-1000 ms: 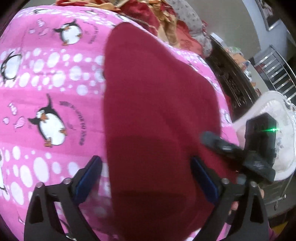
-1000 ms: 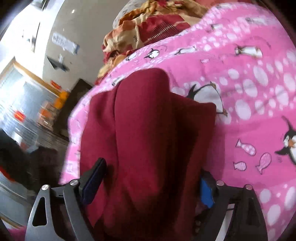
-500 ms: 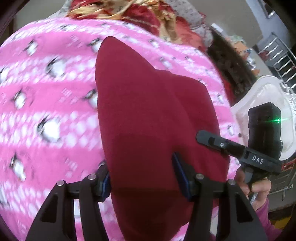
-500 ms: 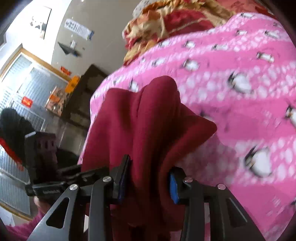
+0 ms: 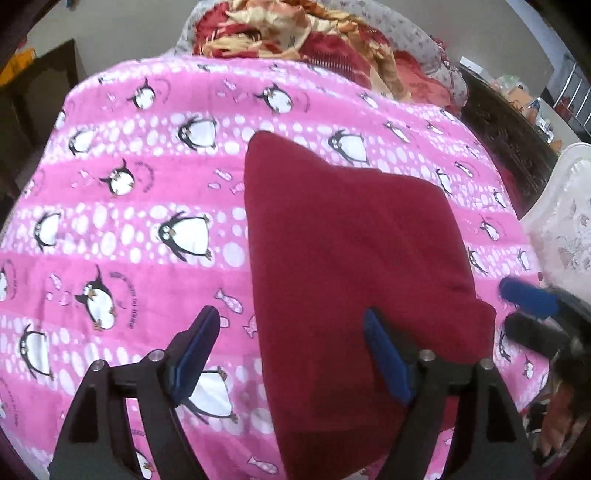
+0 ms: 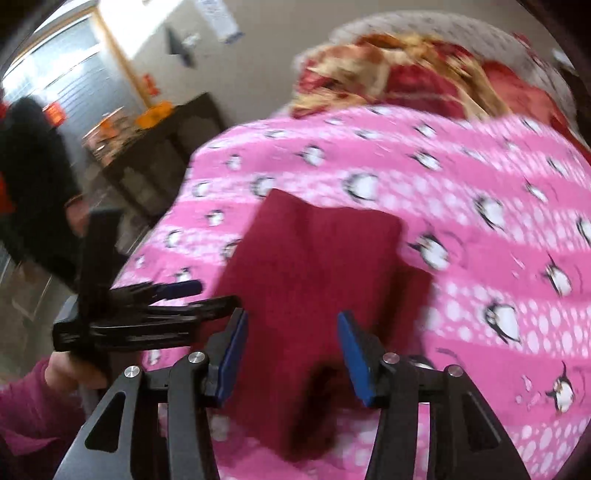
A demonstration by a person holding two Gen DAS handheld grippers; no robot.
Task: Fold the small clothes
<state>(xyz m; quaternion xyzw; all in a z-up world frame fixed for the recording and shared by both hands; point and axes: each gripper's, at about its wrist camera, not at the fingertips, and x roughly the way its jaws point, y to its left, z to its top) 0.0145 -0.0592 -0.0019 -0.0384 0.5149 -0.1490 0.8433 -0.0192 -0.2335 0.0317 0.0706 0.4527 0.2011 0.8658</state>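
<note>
I'm seeing the dark red folded fleece garment (image 5: 354, 258) lying flat on the pink fleece blanket w/ penguin and fish print (image 5: 122, 229), towards the blanket's right edge in the left wrist view. Garment is sitting in layers; a narrower fold is lying on top, per the right wrist view (image 6: 314, 266).

Left gripper (image 5: 291, 350): its 2 blue-padded fingers (image 5: 194, 354) are standing spread and the jaws are opening. The garment's near left edge is lying under the gap; the pads aren't pressing on it, as far as I'm able to judge.

Right gripper (image 6: 291, 354): jaws are opening, fingers (image 6: 232, 354) apart, the garment's near end showing between them, no pinch visible. View is motion-blurred.

The left gripper is also showing in the right wrist view (image 6: 177, 295), held by a hand (image 6: 70, 369) in a pink sleeve, just beside the garment's left edge.

Behind the blanket, a crumpled red-and-gold patterned cloth heap (image 5: 314, 33) is lying. A dark wooden cabinet (image 6: 166, 147) is standing beyond the bed's left side.
</note>
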